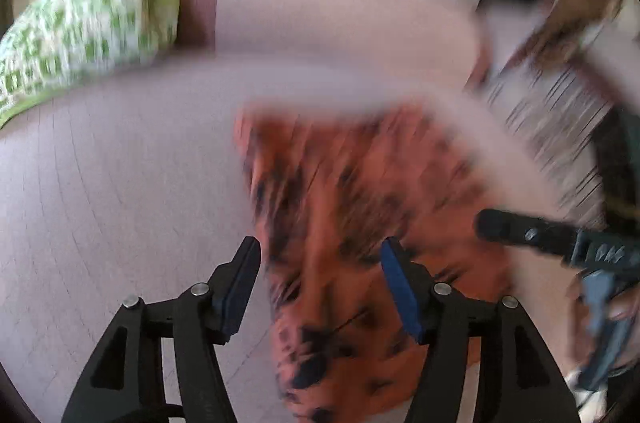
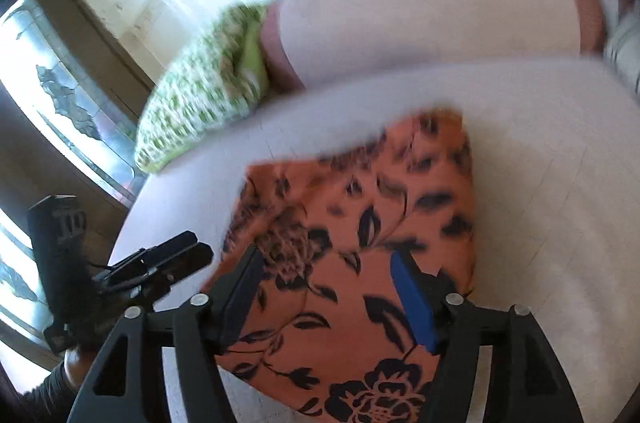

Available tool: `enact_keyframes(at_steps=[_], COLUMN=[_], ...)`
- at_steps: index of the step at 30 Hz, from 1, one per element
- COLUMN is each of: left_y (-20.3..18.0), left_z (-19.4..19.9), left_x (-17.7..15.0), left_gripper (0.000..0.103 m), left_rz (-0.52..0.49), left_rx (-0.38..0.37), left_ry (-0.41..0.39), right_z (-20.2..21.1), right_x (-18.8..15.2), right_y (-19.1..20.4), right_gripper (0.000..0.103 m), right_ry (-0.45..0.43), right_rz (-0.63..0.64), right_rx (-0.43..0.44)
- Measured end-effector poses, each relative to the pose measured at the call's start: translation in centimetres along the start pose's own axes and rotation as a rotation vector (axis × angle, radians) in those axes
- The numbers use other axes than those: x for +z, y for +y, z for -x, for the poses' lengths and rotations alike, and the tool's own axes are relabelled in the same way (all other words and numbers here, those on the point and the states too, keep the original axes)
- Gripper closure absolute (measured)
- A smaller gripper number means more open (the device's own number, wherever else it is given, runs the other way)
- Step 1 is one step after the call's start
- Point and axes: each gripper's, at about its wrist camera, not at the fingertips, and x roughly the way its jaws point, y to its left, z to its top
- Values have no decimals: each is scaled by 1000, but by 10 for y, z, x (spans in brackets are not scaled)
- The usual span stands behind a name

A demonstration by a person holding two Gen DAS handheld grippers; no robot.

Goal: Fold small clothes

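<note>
Bedsheet (image 2: 540, 183), pale and checked, carries it all. Green-patterned pillow (image 2: 200, 103) sits at its far left edge. Orange floral garment (image 2: 352, 223) lies folded mid-sheet, near the front. Right gripper (image 2: 324, 287) and left gripper (image 1: 320, 279) hover wide apart above it, clasping nothing.

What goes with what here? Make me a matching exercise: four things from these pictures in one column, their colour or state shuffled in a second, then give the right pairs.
Things
1. garment
2. cushion
3. left gripper
4. bed cover

Colour or state
A. green and white pattern
B. plain pale, lying under the cloth
C. orange with dark flowers
D. jaws apart, pressing on nothing

Pairs: 1-C, 2-A, 3-D, 4-B
</note>
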Motion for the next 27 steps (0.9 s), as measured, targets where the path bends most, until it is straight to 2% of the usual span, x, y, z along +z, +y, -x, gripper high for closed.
enact_keyframes(at_steps=[1,2,4,5,7,9,10,11,13,15,16,18,22,27], left_y=[8,18,24,23,17,13,11,7,2,-1,-6,-15,-30,-41], left_z=[-18,-21,-10,-2,18,42,51,63,83,99,107,126,160,187], left_x=[-5,-8,-8,-5,-4,-10,-14,-18,-31,-40,-46,-60,-83,-101], left_gripper=[38,37,35,33,30,18,14,14,13,12,9,4,4,3], left_rz=[33,88,123,109,74,56,51,44,37,22,11,-7,-8,-5], left_rx=[6,-32,-40,-8,44,92,113,138,171,171,176,192,140,75], left_ry=[74,78,44,33,-7,-64,-82,-105,-119,-134,-145,-154,-186,-202], right_z=[-14,-28,-23,-17,-2,19,25,34,44,56,59,70,97,137], right_x=[-4,-10,-15,-14,-12,-19,-22,-30,-55,-78,-88,-114,-141,-148], right_y=[-8,-23,-27,-22,-7,8,12,15,25,30,32,42,53,80], right_gripper=[32,32,32,32,32,24,17,14,13,9,0,0,0,0], right_ry=[48,88,32,20,-10,-69,-81,-92,-71,-43,-32,-37,-46,-141], right_rz=[-36,-85,-116,-111,-49,-10,-7,-2,34,64,73,100,98,129], right_rx=[-15,-32,-3,-7,-92,-155,-167,-191,-262,-310,-343,-400,-459,-524])
